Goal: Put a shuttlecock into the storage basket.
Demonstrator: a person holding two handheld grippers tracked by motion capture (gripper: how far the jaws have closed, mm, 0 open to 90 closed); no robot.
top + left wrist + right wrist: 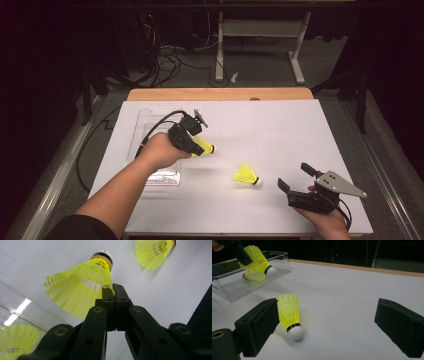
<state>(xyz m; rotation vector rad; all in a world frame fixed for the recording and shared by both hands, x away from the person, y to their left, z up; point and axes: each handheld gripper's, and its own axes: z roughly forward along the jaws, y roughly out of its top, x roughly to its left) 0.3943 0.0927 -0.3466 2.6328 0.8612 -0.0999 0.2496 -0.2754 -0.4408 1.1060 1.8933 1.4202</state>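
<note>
High view, from left to right: a clear plastic tray (150,131) is seen on the left of the white table (280,130), with the left gripper (196,145) held just beside its right edge. Its jaws are closed on the skirt of one yellow shuttlecock (205,148), which is lifted off the table. A second shuttlecock (247,175) lies on its side on the table near the middle, cork toward the right. At the right, near the front edge, the right gripper (292,181) is held with its jaws wide apart and nothing between them. A third shuttlecock (253,276) is seen inside the tray in the right gripper view. Three shuttlecocks are counted in all, with two grippers and one tray.
</note>
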